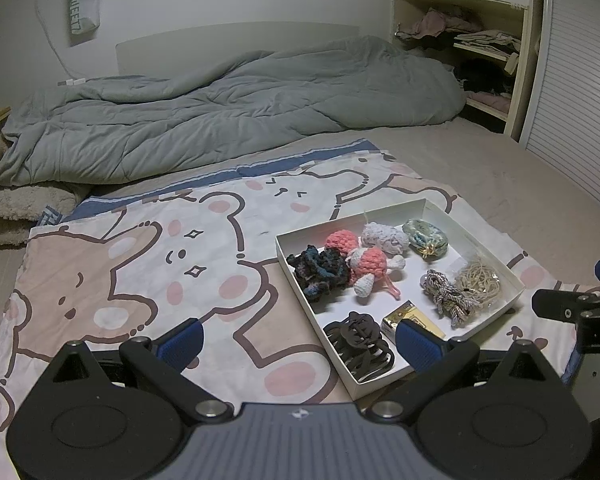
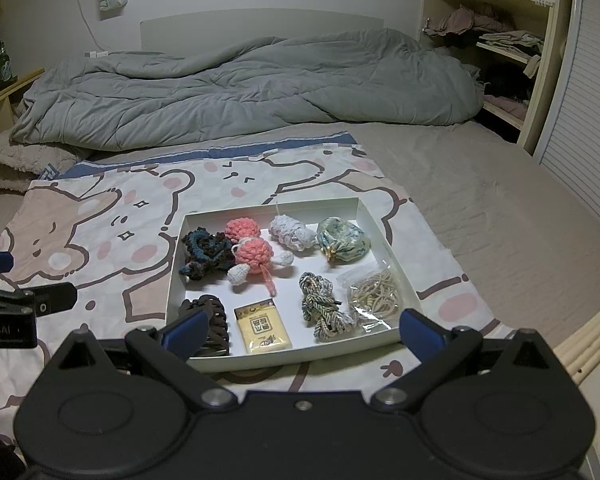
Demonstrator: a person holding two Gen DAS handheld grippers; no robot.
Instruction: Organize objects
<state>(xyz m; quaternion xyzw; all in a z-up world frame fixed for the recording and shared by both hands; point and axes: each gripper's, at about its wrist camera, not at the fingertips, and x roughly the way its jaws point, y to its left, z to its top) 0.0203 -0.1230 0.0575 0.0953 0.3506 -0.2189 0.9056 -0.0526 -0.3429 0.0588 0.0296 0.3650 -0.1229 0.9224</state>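
A shallow white box (image 2: pixel 175 276) (image 1: pixel 496 252) lies on a cartoon-bear cloth (image 1: pixel 140 264) on the bed. Inside it are a dark crochet scrunchie (image 2: pixel 204 254), pink crochet toys (image 2: pixel 252 254), a pale crochet piece (image 2: pixel 292 234), a green patterned pouch (image 2: pixel 342 244), braided cord (image 2: pixel 324 312), a bag of beige bands (image 2: pixel 376 296), a yellow packet (image 2: pixel 262 332) and a dark hair claw (image 2: pixel 212 330). My right gripper (image 2: pixel 300 332) hangs open over the box's near edge, empty. My left gripper (image 1: pixel 298 342) is open and empty, low at the box's left near corner.
A rumpled grey duvet (image 1: pixel 220 108) covers the far half of the bed. Open shelves with folded clothes (image 2: pixel 504 40) stand at the back right beside a slatted door (image 1: pixel 580 100). A green bottle (image 2: pixel 4 62) stands on a side table at the far left.
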